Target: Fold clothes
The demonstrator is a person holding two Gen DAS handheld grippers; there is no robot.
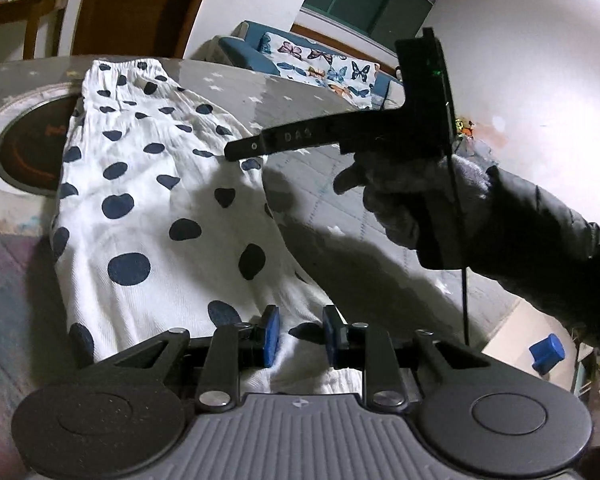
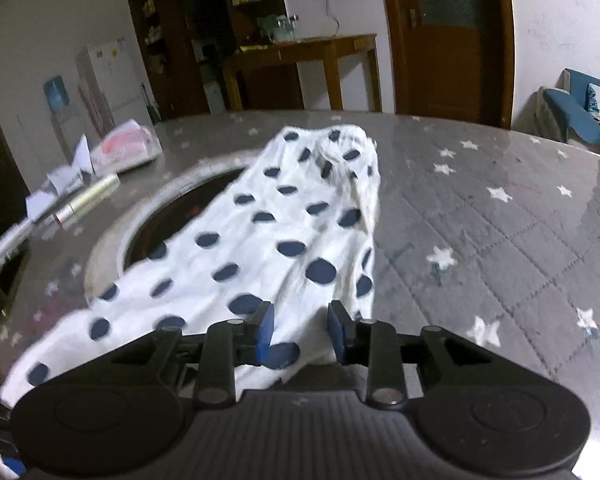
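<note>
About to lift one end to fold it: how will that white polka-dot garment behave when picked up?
The polka-dot garment is wrinkled, thin cloth, so it will probably hang floppy and sag. It looks light. The table is glossy, so the rest may slide rather than stay put. Both the left gripper and the right gripper are open.

The room is dim, with one bright light glaring white in the top right corner of the left view. Dark shadows of the hand [image 1: 396, 200] fall on the shiny table [image 1: 340, 240]. The right view is blurry, mostly the spotted cloth [image 2: 260, 240]. Walls and doors bend at the edges.
</note>
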